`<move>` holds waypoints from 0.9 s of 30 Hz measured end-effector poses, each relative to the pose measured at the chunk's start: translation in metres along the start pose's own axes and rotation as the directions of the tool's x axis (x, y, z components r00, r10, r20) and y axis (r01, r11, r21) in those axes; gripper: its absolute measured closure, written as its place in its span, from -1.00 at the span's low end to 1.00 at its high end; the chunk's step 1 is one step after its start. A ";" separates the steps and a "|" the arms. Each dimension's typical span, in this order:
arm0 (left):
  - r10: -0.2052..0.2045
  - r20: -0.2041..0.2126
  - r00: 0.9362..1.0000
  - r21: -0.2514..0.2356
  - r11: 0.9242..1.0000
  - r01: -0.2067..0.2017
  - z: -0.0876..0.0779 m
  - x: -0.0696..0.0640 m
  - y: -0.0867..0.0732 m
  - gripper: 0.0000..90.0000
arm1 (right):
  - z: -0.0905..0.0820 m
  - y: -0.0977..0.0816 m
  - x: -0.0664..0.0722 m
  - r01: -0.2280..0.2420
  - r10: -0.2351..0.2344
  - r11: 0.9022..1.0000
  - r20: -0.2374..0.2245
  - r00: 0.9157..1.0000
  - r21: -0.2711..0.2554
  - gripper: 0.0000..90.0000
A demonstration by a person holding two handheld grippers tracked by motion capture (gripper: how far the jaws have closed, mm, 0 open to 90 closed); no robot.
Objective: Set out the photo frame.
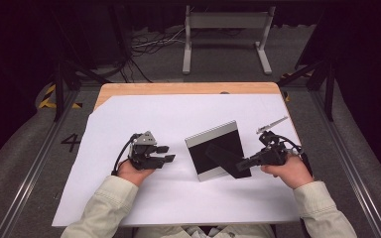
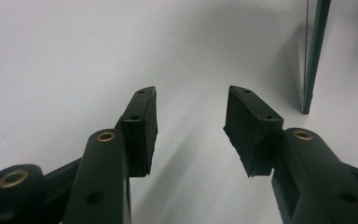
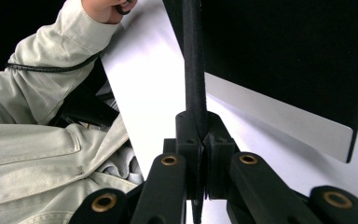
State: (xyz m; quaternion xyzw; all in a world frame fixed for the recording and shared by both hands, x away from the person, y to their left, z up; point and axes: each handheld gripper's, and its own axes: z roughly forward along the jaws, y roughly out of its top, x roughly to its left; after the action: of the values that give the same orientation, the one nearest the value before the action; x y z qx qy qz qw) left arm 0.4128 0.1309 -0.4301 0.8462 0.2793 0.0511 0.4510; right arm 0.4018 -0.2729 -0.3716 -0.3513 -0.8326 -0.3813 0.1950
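Gripping one frame (image 1: pixel 213 148) stand: right gripper (image 1: pixel 243 162); left gripper (image 1: pixel 167 153) idle.

Grey floor (image 1: pixel 25 148) – dark room – white stand (image 1: pixel 225 34)

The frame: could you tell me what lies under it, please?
The frame lies back-up on white paper, its stand pinched by the right gripper; its front is covered.

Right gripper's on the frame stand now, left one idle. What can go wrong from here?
1. The right gripper pinches only the thin black stand of the picture frame; lifting by it may let the frame swing or the stand twist.
2. The left gripper is open and apart from the frame, so nothing steadies it if it tips.
3. The frame could slide on the white sheet.
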 end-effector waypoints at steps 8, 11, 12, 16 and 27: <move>0.001 0.000 1.000 0.000 1.000 -0.001 0.000 0.000 0.000 0.20 | 0.001 0.005 0.012 0.039 -0.039 0.999 0.010 0.999 -0.027 0.95; 0.002 0.000 1.000 0.003 1.000 -0.002 0.000 0.001 0.000 0.20 | 0.002 0.006 0.014 0.050 -0.050 0.998 0.017 0.999 -0.039 0.95; 0.002 -0.001 1.000 0.003 1.000 -0.002 0.000 0.001 0.000 0.20 | 0.003 0.006 0.014 0.056 -0.055 0.997 0.020 0.998 -0.048 0.95; -0.006 -0.002 1.000 0.002 1.000 0.006 0.000 0.001 0.000 0.20 | 0.006 0.009 0.015 0.073 -0.070 0.994 0.029 0.997 -0.080 0.95; -0.001 -0.001 1.000 0.002 1.000 0.001 -0.001 0.002 0.000 0.19 | 0.027 0.015 0.022 0.185 -0.160 0.963 0.136 0.978 -0.197 0.95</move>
State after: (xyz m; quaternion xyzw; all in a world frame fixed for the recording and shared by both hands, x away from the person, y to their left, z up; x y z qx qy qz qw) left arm 0.4135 0.1326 -0.4300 0.8463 0.2801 0.0508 0.4503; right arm 0.3966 -0.2353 -0.3677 -0.3178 -0.8257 -0.4603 0.0730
